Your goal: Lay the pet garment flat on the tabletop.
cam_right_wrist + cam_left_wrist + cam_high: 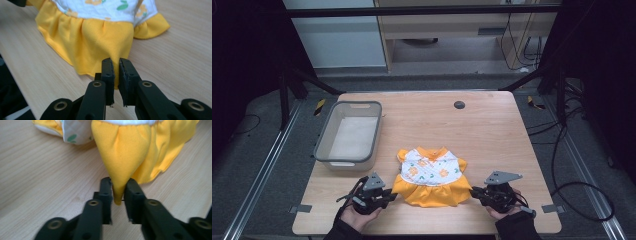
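Note:
A small dress lies flat near the table's front edge, with a white flowered top and a yellow ruffled skirt. My left gripper is at the skirt's left hem corner. In the left gripper view that yellow corner is drawn into a point between the jaws of my left gripper, which stand a little apart around it. My right gripper is at the right hem corner. In the right gripper view the narrow jaws of my right gripper pinch the yellow hem.
A grey plastic bin stands on the left part of the wooden table. A small black disc sits near the far edge. Cables trail on the floor to the right.

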The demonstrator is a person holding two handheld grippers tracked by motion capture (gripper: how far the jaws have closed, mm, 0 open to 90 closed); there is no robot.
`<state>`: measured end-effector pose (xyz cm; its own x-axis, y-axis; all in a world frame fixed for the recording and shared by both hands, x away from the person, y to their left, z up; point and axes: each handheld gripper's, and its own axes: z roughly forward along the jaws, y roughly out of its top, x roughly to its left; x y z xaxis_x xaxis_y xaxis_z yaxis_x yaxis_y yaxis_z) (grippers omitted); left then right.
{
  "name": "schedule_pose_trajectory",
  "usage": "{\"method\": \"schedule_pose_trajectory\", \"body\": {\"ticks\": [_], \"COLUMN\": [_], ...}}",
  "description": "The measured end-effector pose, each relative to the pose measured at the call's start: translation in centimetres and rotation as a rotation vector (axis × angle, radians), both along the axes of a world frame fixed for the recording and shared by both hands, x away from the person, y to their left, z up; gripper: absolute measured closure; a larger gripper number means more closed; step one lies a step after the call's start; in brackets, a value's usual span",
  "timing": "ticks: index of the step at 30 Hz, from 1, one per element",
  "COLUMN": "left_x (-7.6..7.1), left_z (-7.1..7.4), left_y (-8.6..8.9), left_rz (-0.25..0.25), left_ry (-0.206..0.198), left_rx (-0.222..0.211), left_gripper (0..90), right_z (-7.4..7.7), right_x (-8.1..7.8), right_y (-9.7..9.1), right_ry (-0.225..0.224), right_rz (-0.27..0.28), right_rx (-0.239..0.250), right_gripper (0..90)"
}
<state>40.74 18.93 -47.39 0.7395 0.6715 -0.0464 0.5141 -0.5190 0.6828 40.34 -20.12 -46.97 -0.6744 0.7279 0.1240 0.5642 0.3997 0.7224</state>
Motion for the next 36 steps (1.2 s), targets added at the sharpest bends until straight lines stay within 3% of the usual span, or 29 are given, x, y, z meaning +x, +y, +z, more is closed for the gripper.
{"method": "schedule_pose_trajectory", "body": {"ticks": [2,4,7,12,17,24,28,32,35,36], "left_x": [-0.1,-0.3,-0.9,-1.7,-1.1,1.0,3.6,6.1,8.0,8.6], "left_z": [-0.2,-0.1,0.3,0.9,2.0,4.1,5.0,5.3,5.1,4.9], "left_y": [0.1,0.5,1.2,2.0,2.7,2.7,2.4,1.6,0.9,0.6], "left_rz": [0.014,0.034,0.049,0.076,0.108,0.122,0.146,0.151,0.165,0.171], "left_ry": [-0.02,-0.044,-0.102,-0.149,-0.185,-0.238,-0.241,-0.245,-0.235,-0.229], "left_rx": [0.013,-0.009,-0.041,-0.079,-0.141,-0.176,-0.196,-0.187,-0.165,-0.156], "left_gripper": [63.1,54.3,41.9,38.7,38.5,42.1,42.9,43.6,43.7,43.7], "right_z": [-0.6,-0.9,-0.7,-0.2,0.4,1.5,2.0,2.5,2.1,2.1], "right_x": [0.1,0.1,0.0,0.0,0.5,2.8,3.9,5.9,8.3,8.3], "right_y": [0.2,0.3,0.1,-0.6,-1.1,-1.4,-1.3,-1.0,-0.5,-0.5], "right_ry": [0.006,0.005,-0.048,-0.108,-0.162,-0.212,-0.222,-0.245,-0.221,-0.221], "right_rz": [-0.007,-0.008,-0.021,-0.067,-0.108,-0.162,-0.179,-0.227,-0.26,-0.26], "right_rx": [-0.018,-0.026,-0.004,0.06,0.115,0.162,0.178,0.176,0.186,0.186], "right_gripper": [78.2,74.3,65.4,61.2,55.2,45.9,45.4,47.1,49.1,49.1]}}
